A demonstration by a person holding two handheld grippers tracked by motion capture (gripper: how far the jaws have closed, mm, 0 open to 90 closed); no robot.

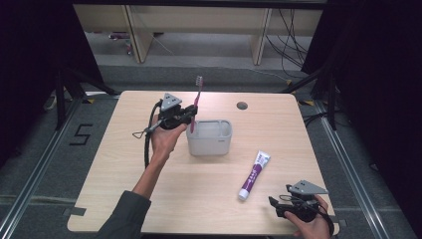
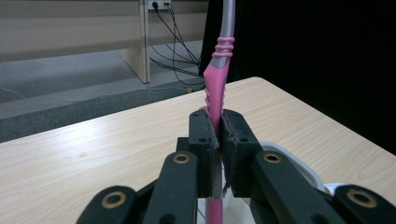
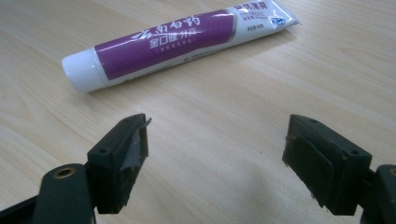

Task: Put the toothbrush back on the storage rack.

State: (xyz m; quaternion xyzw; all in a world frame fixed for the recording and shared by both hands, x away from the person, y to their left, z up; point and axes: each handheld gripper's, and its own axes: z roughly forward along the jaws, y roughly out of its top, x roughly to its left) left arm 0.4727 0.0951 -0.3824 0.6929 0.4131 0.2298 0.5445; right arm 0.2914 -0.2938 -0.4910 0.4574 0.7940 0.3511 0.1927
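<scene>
One pink plastic toothbrush (image 1: 195,102), one grey plastic cup (image 1: 209,138), one purple-white toothpaste tube (image 1: 254,175). Left gripper (image 1: 188,115), raised, pinches the toothbrush upright; right gripper (image 1: 274,205) rests low, jaws wide, empty.

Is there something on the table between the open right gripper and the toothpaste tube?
Nothing visible. The right gripper has open jaws, and bare table lies between it and the toothpaste tube.

Pale wooden table (image 1: 149,199) on grey floor (image 1: 40,164); dark curtains (image 1: 378,74); cables (image 1: 291,45) behind
</scene>
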